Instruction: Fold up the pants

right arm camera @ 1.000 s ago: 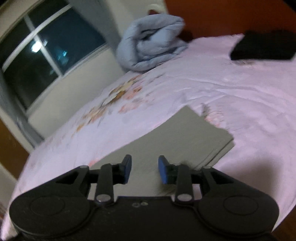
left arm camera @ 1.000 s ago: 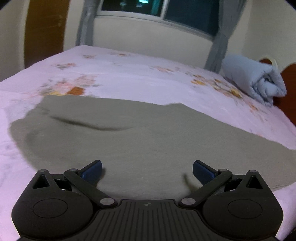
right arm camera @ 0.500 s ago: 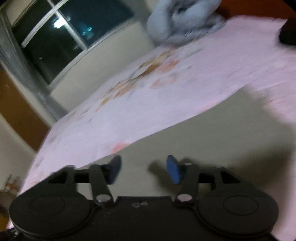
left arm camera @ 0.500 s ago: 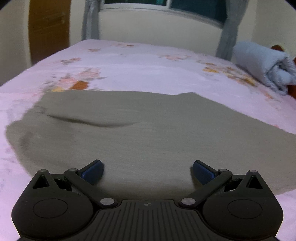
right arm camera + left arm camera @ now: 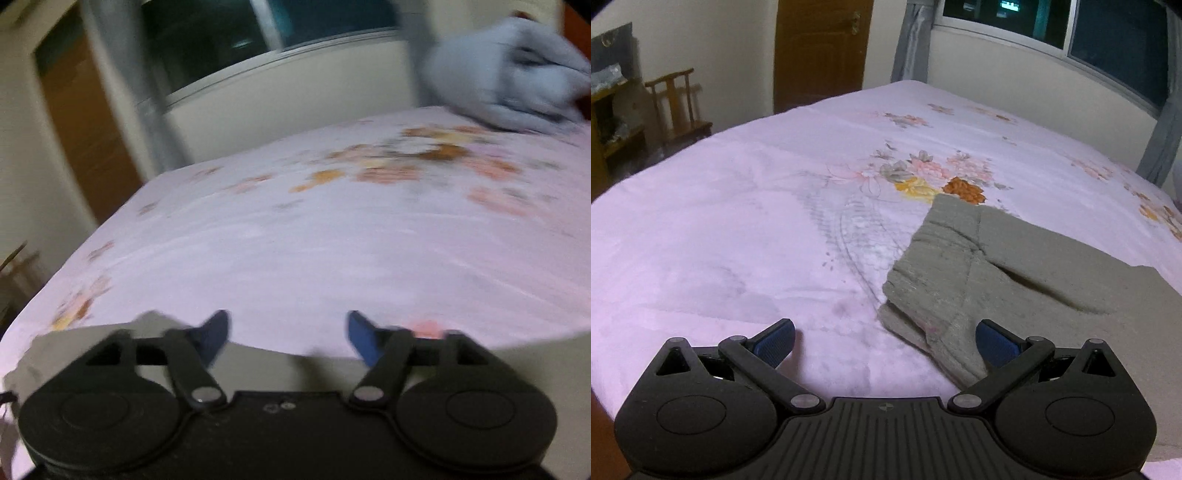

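Note:
Grey-green pants (image 5: pixel 1052 288) lie flat on a pink floral bedsheet (image 5: pixel 738 221). In the left wrist view their waistband end (image 5: pixel 934 266) points to the left, and my left gripper (image 5: pixel 884 341) is open and empty, low over the sheet at the waistband's near corner. In the blurred right wrist view my right gripper (image 5: pixel 288 334) is open and empty above the far edge of the pants (image 5: pixel 288 369), which run along the bottom of the frame.
A rolled light-blue blanket (image 5: pixel 509 74) lies at the head of the bed. A wooden door (image 5: pixel 820 51), a wooden chair (image 5: pixel 679 107) and a curtained window (image 5: pixel 1052 26) stand beyond the bed's far side.
My left gripper has swung left from the middle of the pants to the waistband end. My right gripper has opened wider and moved left along the pants.

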`<state>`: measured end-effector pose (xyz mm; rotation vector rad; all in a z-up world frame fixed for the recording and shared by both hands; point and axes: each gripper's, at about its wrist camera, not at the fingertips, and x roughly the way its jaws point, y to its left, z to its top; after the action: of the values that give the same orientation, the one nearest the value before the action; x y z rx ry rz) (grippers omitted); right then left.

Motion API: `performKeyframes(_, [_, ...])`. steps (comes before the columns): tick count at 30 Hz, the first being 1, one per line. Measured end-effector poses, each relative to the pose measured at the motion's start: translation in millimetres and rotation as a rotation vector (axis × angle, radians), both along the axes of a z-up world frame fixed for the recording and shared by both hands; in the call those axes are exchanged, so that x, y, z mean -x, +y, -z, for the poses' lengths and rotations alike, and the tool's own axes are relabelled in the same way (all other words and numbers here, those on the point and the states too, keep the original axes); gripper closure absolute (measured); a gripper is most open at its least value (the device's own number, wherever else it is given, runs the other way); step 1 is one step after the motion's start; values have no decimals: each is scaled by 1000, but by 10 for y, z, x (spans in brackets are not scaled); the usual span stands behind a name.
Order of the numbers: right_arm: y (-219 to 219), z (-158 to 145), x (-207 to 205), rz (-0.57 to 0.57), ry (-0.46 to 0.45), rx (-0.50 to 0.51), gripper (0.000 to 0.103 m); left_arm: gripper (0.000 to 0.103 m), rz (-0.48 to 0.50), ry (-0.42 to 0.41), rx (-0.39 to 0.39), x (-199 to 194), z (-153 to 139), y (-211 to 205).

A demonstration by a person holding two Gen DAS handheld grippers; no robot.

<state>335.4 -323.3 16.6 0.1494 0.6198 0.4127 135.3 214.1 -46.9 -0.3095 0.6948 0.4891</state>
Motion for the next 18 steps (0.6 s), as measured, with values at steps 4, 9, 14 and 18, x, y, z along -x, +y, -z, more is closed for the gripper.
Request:
performKeyframes(4, [605,25,-241,-134,13,55,29,0,27,-7,-23,-55,21,26])
performKeyframes(9, [1110,78,-504,-237,33,113,38,0,49,-15,-18,-171,17,78])
performKeyframes(14, [1362,181,-672,-301,40,161,42,0,53,-32,14,-211,41,124])
performKeyframes(18, [1480,263,-800,-338,43,155,42,0,47,-53,17,-180,42,118])
